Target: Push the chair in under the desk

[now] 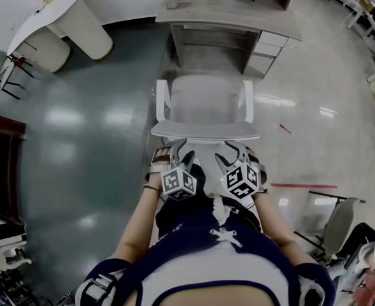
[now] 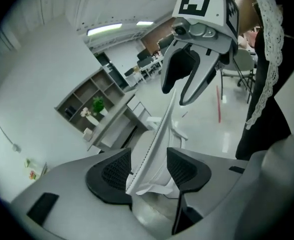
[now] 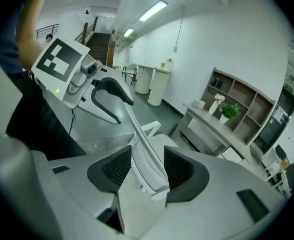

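Chair [image 1: 205, 104] stands on the open floor, seat not yet tucked in. Nearest the person, the left gripper [image 2: 149, 170] and right gripper [image 3: 147, 168] sit side by side at the top edge of the chair back. Both have their jaws open, straddling that edge without pressing it. Farther off is the tabletop [image 1: 228, 13], with its knee space facing the seat. The push seems about to begin: brace against the back and drive it straight forward.

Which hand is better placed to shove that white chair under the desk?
Neither clearly: left gripper and right gripper both straddle the backrest of the chair, fingers open, either side of its middle, with the desk straight ahead. Pushing with both looks steadiest.
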The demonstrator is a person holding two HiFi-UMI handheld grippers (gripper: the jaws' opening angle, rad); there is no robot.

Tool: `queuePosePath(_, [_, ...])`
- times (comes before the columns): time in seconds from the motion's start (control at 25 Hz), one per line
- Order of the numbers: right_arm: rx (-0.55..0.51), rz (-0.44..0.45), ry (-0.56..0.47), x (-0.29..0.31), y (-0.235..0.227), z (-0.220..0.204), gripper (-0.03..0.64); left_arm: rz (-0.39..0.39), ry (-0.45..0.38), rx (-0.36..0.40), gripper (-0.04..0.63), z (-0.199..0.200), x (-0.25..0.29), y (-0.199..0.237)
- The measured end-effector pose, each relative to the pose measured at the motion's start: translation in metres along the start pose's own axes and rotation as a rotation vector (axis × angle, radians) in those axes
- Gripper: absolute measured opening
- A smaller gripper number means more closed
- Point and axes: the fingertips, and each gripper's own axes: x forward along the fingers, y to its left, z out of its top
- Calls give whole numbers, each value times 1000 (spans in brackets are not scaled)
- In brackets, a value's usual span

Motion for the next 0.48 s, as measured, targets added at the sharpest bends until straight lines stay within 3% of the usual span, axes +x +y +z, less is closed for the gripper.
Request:
queuePosePath(0.16, [-65, -26, 52, 24, -10, -7, 176, -79, 61, -13, 259, -17, 21, 4])
queuePosePath(0.48, [-76, 3, 156, 69, -22, -27, 179, -146, 138, 73, 262, -48, 55, 10])
